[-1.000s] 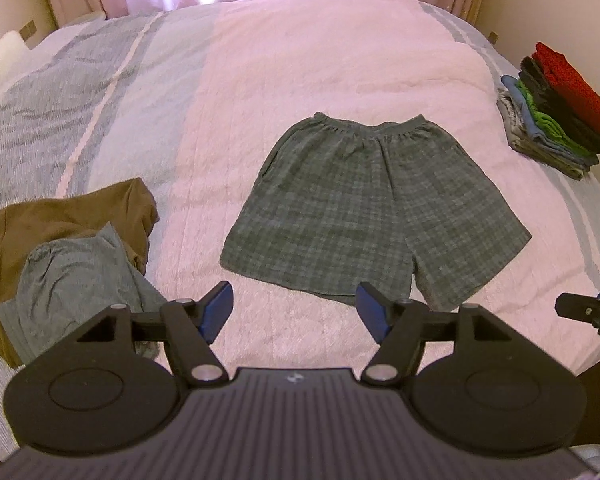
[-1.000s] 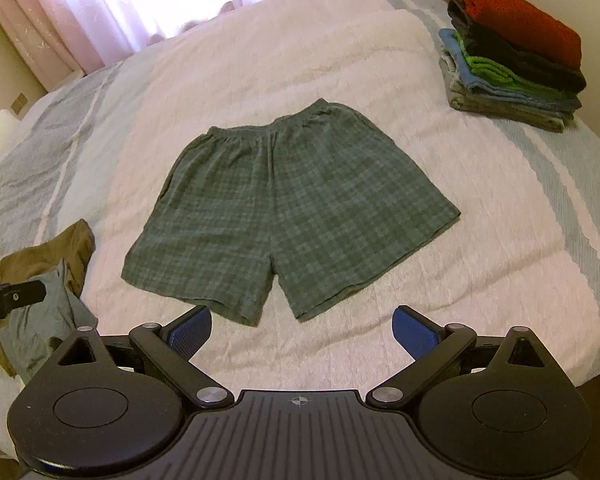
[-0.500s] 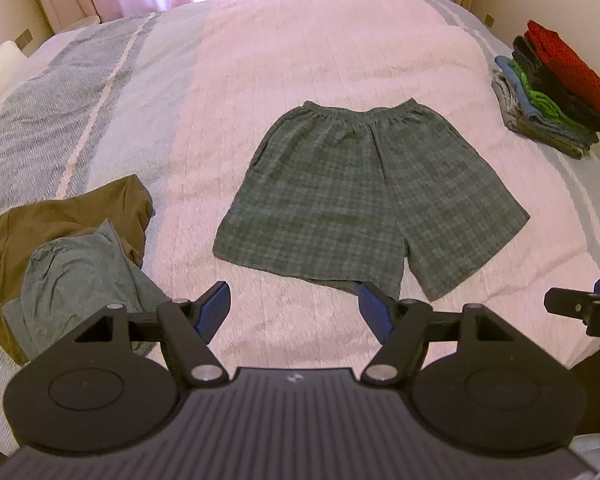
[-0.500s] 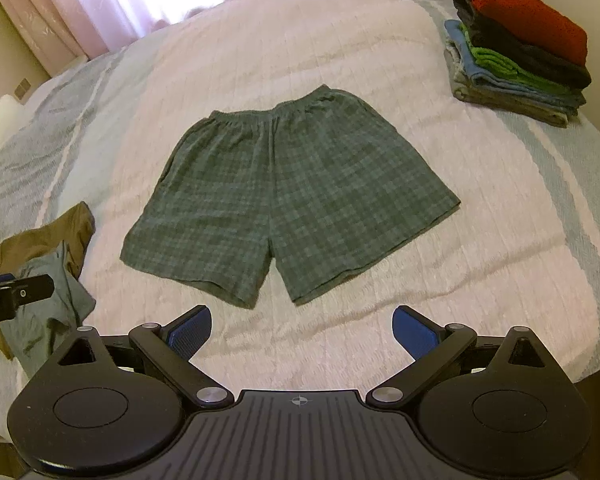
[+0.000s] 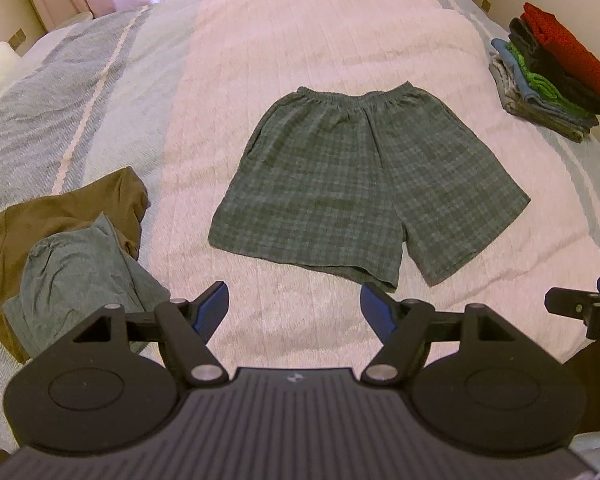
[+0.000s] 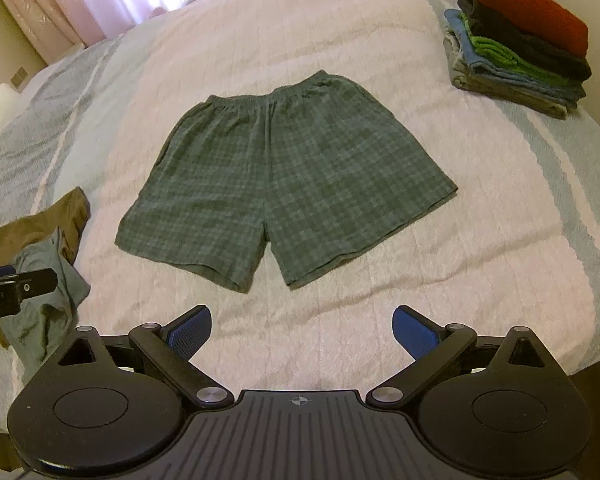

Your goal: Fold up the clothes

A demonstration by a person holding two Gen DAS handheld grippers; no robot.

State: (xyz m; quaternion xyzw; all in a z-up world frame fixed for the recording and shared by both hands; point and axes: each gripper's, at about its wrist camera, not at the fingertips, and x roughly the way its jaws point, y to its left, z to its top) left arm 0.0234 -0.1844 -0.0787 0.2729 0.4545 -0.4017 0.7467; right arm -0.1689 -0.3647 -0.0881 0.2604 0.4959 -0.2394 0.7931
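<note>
Two claws held wide apart, empty: left claw (image 5: pixel 294 306), right claw (image 6: pixel 302 330) | plaid shorts (image 5: pixel 364 188) laid flat mid-bed (image 5: pixel 320 40) | judged light, limp, non-slippery | best pinched at waistband corner and hem

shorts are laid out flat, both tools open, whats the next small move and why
Probably lower the left tool to the near left leg hem of the shorts and pinch it. The shorts lie spread flat on the bed, untouched, and both the left tool and the right tool hover open short of the hems, holding nothing.
</note>
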